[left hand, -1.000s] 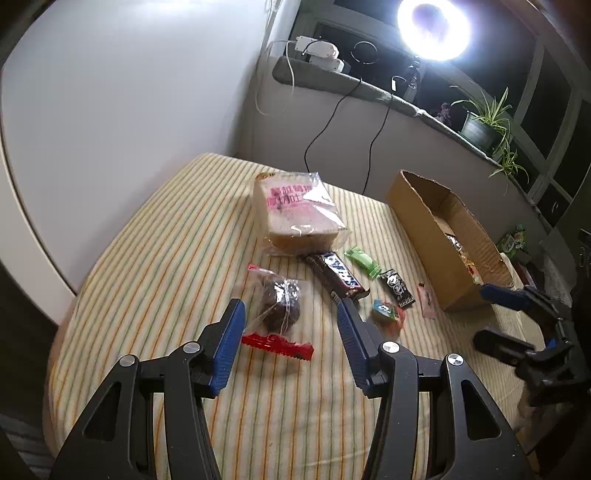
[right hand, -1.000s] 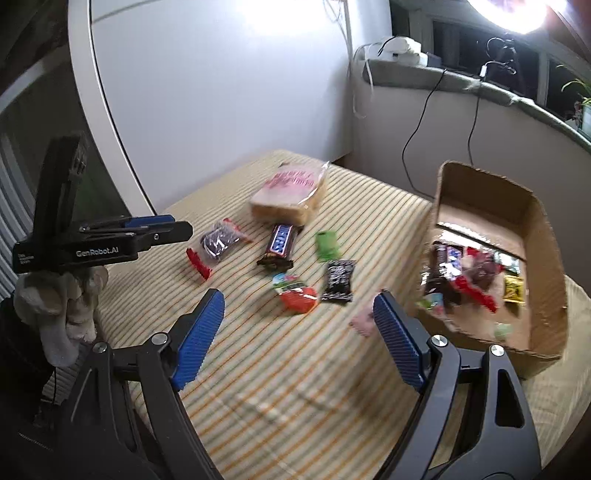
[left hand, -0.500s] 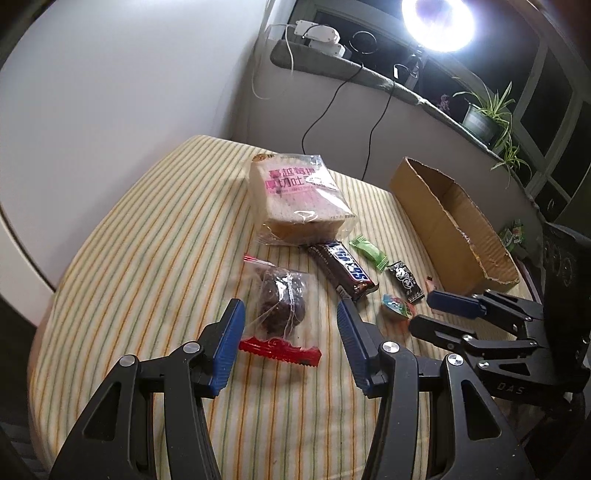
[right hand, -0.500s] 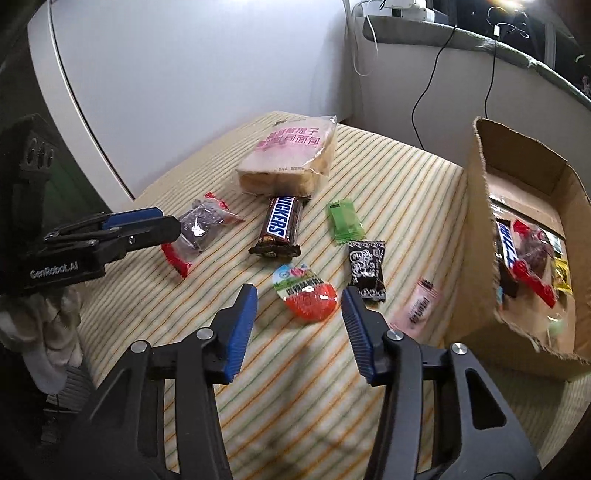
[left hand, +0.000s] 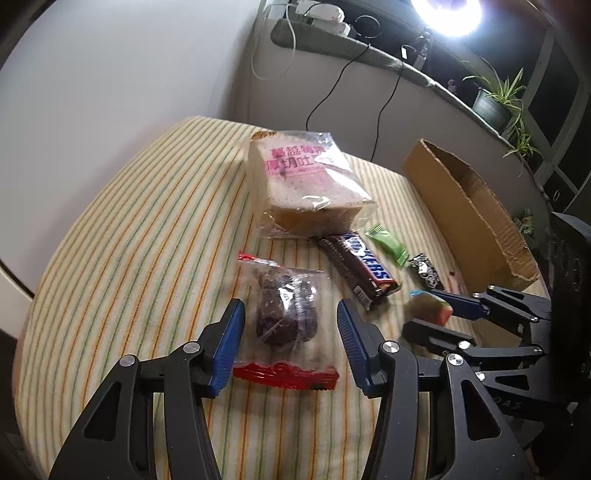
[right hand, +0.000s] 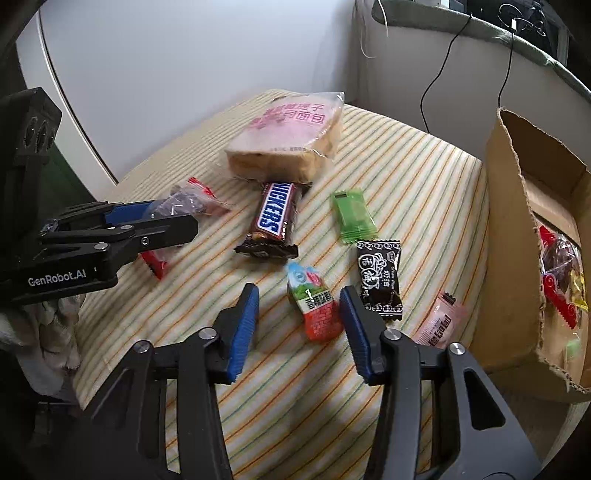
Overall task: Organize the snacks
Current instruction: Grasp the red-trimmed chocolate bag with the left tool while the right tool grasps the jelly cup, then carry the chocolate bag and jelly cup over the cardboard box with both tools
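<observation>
Snacks lie scattered on the striped bed, with the cardboard box at its right edge. The left tongs stand partly apart around the clear packet of dark cake, whose red-sealed end points toward the camera; the blue pads flank it without pressing. The right tongs have just been closing and now stand narrowed around the small red-and-blue snack, gaps showing on both sides, so nothing is gripped. Only the right wrist view looks into the box, where red, yellow and clear wrappers are heaped against its near wall; the left wrist view shows just the box's outer wall and rim. The right view also shows the pink sachet beside the box, hardly visible from the left. Both views show the bagged bread toward the far edge, the Snickers bar touching it, the green candy and black candy. The left view alone takes in a ring light and a potted plant.
</observation>
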A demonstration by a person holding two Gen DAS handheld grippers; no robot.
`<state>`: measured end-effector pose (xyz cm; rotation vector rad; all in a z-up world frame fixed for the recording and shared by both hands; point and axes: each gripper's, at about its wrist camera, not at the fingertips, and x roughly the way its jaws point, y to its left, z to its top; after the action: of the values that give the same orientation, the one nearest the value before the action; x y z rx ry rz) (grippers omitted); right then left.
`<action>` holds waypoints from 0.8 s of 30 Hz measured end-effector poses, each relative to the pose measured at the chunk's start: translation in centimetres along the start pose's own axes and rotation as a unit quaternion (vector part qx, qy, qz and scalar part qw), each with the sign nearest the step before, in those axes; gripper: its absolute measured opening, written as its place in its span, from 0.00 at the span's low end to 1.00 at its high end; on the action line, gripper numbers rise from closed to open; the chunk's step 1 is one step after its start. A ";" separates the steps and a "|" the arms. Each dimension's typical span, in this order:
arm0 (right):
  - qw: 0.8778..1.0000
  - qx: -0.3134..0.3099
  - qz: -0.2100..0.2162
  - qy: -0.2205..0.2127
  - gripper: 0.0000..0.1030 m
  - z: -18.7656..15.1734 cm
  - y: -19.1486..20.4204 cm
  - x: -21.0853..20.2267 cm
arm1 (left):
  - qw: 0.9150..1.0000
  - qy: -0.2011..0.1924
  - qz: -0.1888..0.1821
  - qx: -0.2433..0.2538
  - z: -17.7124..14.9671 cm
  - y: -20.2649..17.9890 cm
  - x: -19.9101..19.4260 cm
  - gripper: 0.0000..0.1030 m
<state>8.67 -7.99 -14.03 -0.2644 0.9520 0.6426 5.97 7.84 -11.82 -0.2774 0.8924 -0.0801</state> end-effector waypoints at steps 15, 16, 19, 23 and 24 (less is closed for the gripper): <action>1.000 0.004 0.005 -0.006 0.26 -0.4 -0.4 -0.8 | 1.000 -0.006 0.008 0.001 -0.2 -0.1 -0.1 0.43; 1.000 0.004 0.005 -0.007 0.25 -0.4 -0.4 -0.9 | 1.000 -0.007 0.008 0.001 -0.2 -0.1 -0.2 0.43; 1.000 0.006 0.009 -0.012 0.23 -0.4 -0.4 -1.4 | 1.000 -0.012 0.006 0.000 -0.2 -0.2 -0.6 0.43; 1.000 0.010 0.013 -0.017 0.23 -0.5 -0.4 -1.9 | 1.000 -0.020 0.004 0.001 -0.1 -0.5 -1.4 0.43; 1.000 0.011 0.014 -0.018 0.23 -0.6 -0.4 -2.1 | 1.000 -0.022 0.003 0.001 0.0 -0.6 -1.5 0.43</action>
<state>7.68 -9.40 -12.68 -0.2205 0.9290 0.6599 5.07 7.57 -10.52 -0.2736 0.8495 -0.0687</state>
